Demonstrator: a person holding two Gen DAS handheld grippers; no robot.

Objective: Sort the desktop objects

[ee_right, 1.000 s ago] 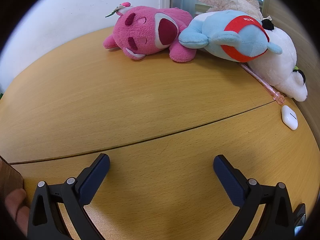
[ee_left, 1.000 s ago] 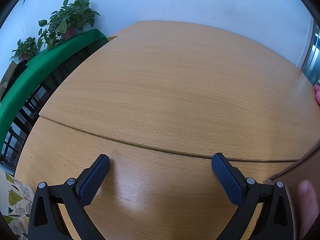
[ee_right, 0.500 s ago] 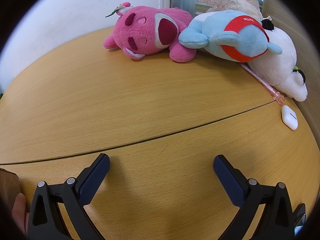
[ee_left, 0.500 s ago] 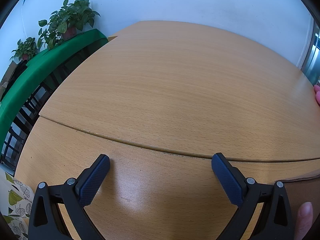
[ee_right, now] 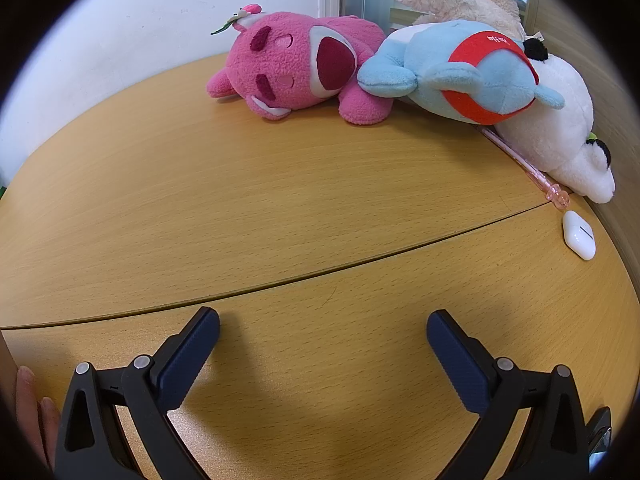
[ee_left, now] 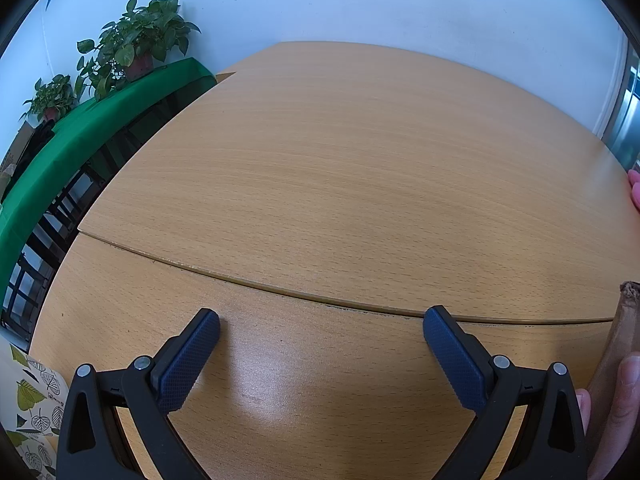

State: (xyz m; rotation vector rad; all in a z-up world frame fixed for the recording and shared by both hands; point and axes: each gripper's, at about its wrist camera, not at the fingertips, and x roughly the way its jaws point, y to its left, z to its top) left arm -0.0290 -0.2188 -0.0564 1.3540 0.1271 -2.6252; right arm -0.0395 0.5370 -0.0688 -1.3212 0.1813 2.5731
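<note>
Cardboard box (ee_left: 624,340) shifted rightward; red band's (ee_right: 486,50) writing unreadable.

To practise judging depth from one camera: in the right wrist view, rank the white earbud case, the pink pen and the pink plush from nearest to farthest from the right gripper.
From the right gripper:
1. White earbud case, right side, just past the table seam.
2. Pink pen, right, running back under the plush toys.
3. Pink plush, far edge, by the wall.

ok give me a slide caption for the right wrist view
Open right tool over the wooden desk, facing pink, blue and white plush toys.
</note>
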